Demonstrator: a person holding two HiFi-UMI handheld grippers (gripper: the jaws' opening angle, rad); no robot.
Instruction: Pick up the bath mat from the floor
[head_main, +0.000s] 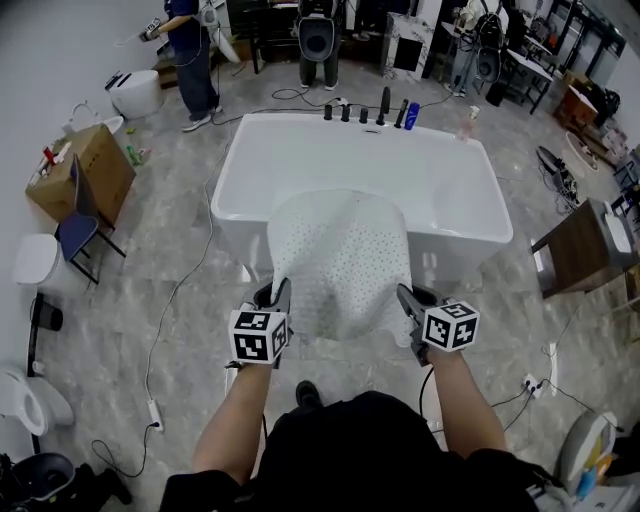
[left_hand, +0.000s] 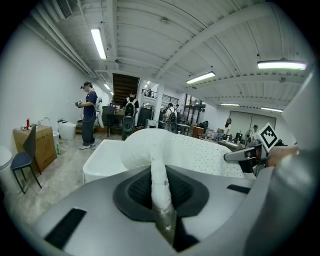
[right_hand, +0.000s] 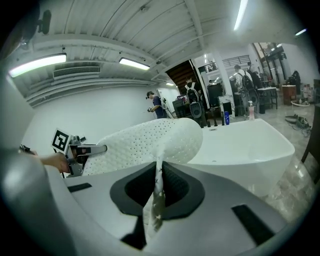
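To our near left stand a blue chair and a cardboard box; to our right, a wooden cabinet. Straight ahead the white bathtub bars our way, with a blue bottle on its far rim. We hold the bath mat up before the tub, with the left gripper and right gripper each clamped tight on a near corner.

The bath mat was white and dotted all over with small holes. It was off the floor, hanging arched in front of the bathtub. Its near corners were pinched in the left gripper and right gripper.
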